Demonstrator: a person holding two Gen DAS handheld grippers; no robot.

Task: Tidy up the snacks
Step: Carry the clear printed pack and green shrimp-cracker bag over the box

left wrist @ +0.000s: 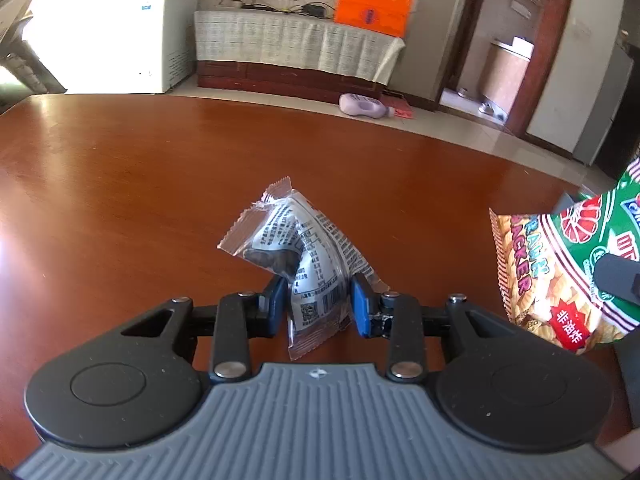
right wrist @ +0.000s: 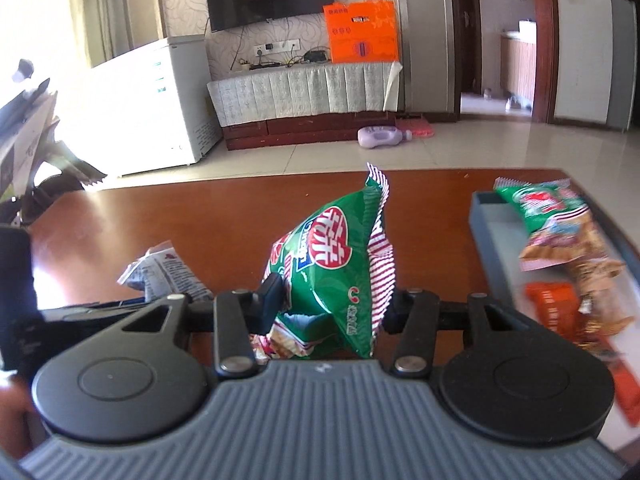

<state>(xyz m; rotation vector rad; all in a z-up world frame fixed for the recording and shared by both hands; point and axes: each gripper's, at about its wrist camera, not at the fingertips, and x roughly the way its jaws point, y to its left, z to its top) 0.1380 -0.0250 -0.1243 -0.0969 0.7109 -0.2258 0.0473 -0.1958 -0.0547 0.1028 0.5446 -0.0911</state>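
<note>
My left gripper (left wrist: 319, 300) is shut on a clear and brown snack packet (left wrist: 296, 240) with printed text and dark contents, its blue pads (left wrist: 362, 304) pressing the packet's lower part just above the wooden table (left wrist: 120, 180). The same packet (right wrist: 164, 272) appears at the left of the right wrist view. My right gripper (right wrist: 332, 304) is shut on a green prawn cracker bag (right wrist: 336, 256), held off the table with its crimped top pointing up. In the left wrist view this bag (left wrist: 560, 272) hangs at the right edge.
A grey tray (right wrist: 486, 220) at the table's right end holds several snack packets, green, tan and orange. Beyond the table's far edge lie a tiled floor with a purple bottle (right wrist: 380, 136), a white freezer (right wrist: 160, 100) and a covered cabinet with an orange box (right wrist: 362, 30).
</note>
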